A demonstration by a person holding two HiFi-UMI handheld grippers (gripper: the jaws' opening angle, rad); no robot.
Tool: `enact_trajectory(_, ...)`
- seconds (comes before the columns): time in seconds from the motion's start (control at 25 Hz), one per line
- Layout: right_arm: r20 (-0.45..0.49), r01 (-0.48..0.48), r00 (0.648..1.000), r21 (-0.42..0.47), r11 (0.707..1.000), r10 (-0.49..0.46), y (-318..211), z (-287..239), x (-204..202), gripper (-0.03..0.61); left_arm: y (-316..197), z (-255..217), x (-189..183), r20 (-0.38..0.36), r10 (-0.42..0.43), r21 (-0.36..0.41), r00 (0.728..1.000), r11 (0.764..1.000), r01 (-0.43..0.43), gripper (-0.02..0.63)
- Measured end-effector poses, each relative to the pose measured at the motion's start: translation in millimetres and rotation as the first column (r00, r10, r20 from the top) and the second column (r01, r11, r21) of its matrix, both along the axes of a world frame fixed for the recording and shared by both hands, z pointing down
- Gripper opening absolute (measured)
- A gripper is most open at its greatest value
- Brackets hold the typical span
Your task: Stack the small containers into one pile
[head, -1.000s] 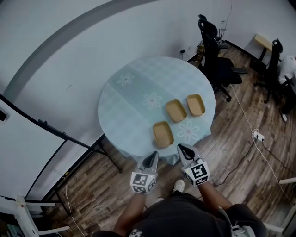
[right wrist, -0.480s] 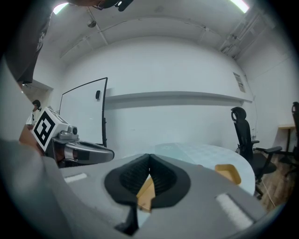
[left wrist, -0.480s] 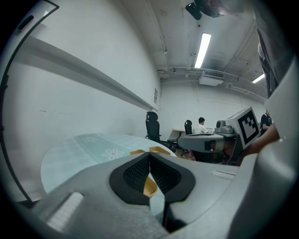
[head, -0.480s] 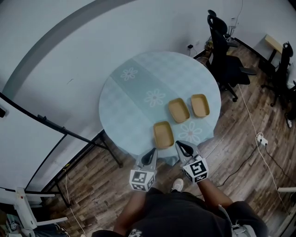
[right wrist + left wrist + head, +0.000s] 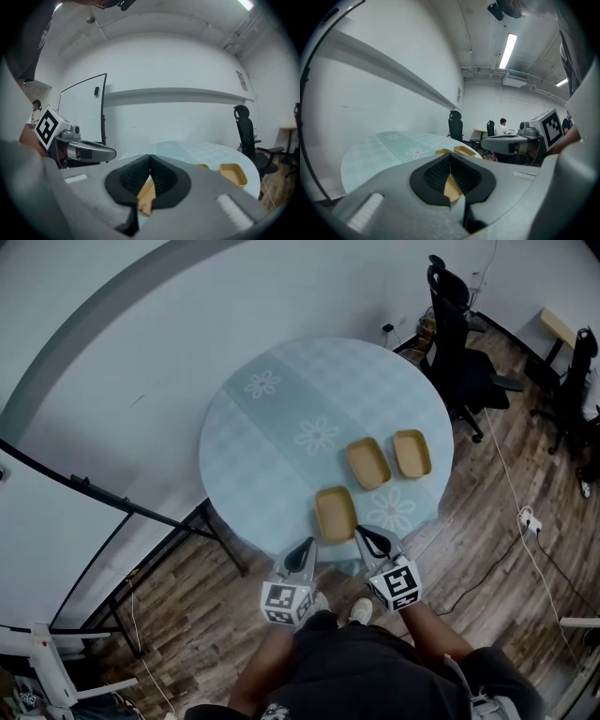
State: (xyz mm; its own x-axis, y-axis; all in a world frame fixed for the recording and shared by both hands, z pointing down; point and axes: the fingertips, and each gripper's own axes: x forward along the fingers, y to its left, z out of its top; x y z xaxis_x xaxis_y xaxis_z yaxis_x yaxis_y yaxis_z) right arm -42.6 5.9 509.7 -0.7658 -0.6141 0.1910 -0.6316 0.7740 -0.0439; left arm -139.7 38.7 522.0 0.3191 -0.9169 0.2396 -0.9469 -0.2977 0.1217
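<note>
Head view looks steeply down; gripper views face the table [image 5: 281, 418].

the left gripper [image 5: 307, 544] and the right gripper [image 5: 362, 533] look alike: smooth pale grey shells. their fingers [image 5: 436, 174] are black, ribbed on the inner faces, and taper to a point. behind the fingers each carries a white cube [image 5: 288, 604] printed with black square markers. the person wears dark clothes [image 5: 375, 676] and pale shoes [image 5: 362, 615].

3 tan containers [image 5: 367, 463]; pale blue checked tablecloth [image 5: 246, 451] (white daisies [image 5: 318, 436] along its greener stripe [image 5: 292, 405]).
</note>
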Motion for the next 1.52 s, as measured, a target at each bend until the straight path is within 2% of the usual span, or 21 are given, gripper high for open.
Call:
enact_trajectory(0.24,-0.03,-0.005,1.0,-0.026,1.0,0.004,-4,15,-24,0.002,-14,7,-26,-0.01,-0.007,-0.01,1.0,1.0,0.006,0.006)
enact_trajectory(0.48,-0.078,-0.026,0.997,-0.055,0.998,0.022,-6,38,-42,0.002,-16,34,-43,-0.026,0.013,-0.062,1.0,0.998,-0.015,0.006)
enact_trajectory(0.84,-0.1,-0.118,0.989,-0.088,0.989,0.109,-8,67,-45,0.007,-17,65,-55,-0.06,0.022,-0.112,0.998,0.993,-0.029,0.006)
enact_trajectory(1.04,-0.113,-0.16,0.983,-0.109,0.981,0.148,-4,85,-46,0.141,-15,82,-60,-0.066,0.022,-0.137,0.998,0.99,-0.031,0.006)
enact_trajectory(1.32,-0.165,-0.238,0.963,-0.157,0.958,0.212,-8,128,-52,0.473,-14,105,-69,-0.074,0.028,-0.166,0.997,0.985,-0.04,0.006)
enact_trajectory(1.52,-0.224,-0.287,0.947,-0.262,0.921,0.231,-11,176,-54,0.579,-6,119,-75,-0.076,0.022,-0.184,0.997,0.982,-0.036,0.006)
